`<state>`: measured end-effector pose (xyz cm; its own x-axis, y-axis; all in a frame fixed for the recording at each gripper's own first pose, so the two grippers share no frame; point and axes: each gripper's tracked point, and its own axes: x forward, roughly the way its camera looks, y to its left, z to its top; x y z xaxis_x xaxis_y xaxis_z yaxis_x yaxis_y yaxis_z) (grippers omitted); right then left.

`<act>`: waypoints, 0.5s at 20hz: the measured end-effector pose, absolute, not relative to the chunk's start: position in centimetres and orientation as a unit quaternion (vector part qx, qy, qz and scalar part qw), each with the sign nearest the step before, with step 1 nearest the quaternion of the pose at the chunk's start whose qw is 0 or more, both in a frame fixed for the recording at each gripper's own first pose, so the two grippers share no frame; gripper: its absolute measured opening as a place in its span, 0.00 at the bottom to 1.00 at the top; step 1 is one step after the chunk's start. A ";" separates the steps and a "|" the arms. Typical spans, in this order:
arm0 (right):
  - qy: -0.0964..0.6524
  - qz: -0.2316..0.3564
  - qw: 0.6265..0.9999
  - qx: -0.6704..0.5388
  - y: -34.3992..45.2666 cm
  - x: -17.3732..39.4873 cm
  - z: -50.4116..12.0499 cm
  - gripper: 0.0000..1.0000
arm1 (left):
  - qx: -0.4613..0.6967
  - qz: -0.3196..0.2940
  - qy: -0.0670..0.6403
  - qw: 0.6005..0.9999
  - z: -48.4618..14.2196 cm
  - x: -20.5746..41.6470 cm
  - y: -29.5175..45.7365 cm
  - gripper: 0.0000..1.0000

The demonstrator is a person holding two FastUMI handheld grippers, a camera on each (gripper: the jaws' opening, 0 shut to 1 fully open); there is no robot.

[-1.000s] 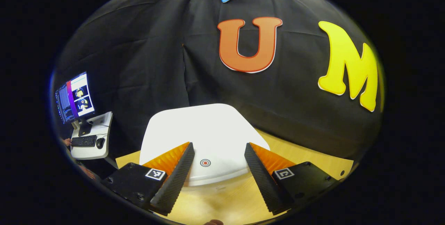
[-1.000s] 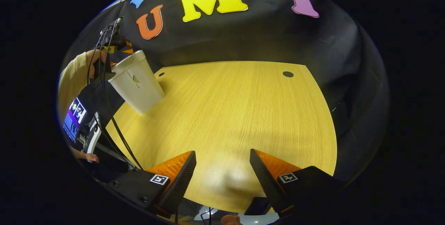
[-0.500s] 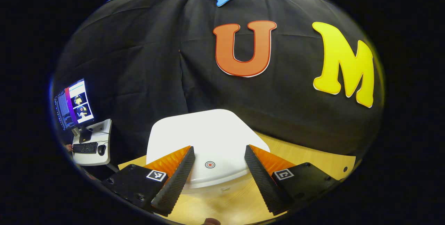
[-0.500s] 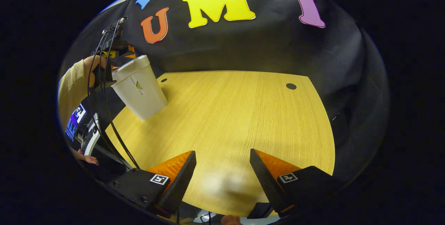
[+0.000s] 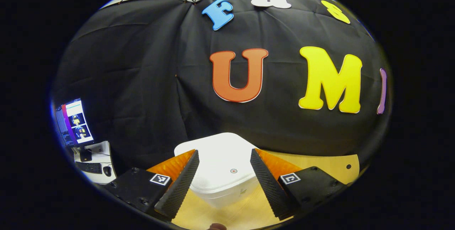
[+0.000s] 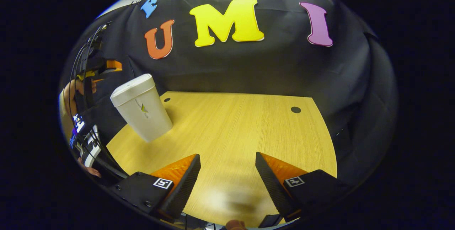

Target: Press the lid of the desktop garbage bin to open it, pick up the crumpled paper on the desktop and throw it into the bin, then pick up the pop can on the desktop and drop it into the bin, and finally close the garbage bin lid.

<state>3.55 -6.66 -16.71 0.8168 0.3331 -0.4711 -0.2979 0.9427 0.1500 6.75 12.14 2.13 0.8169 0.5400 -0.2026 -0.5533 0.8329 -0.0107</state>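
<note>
In the left gripper view the white plastic garbage bin (image 5: 220, 173) with its lid closed sits low in the centre of the frame, framed between the fingers of the left tool (image 5: 224, 157), which stands spread wide, grasping nothing and not touching it. A monitor (image 5: 73, 121) on a small desk sits at the lower left. In the right gripper view the bin (image 6: 141, 111) stands at the left on the pale wooden counter (image 6: 245, 134), well apart from the right tool (image 6: 227, 160), which hangs released and empty at the bottom.
</note>
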 end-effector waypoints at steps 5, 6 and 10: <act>0.183 0.156 0.970 0.036 -5.3 3.9 -11.0 0.96 | -0.040 0.218 0.093 0.971 1.8 4.8 7.4 0.96; 0.173 0.159 0.971 0.036 -4.8 3.8 -10.0 0.98 | -0.034 0.200 0.100 0.974 1.4 4.5 6.2 1.00; 0.136 0.139 0.980 0.039 -5.0 3.6 -6.5 0.98 | -0.005 0.149 0.114 0.982 0.4 3.4 2.4 0.96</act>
<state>3.64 -4.96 -6.52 0.9244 0.2824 -0.2564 -0.2609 0.9585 0.1151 3.43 2.40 0.38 0.9299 0.2912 -0.2246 -0.2936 0.9557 0.0236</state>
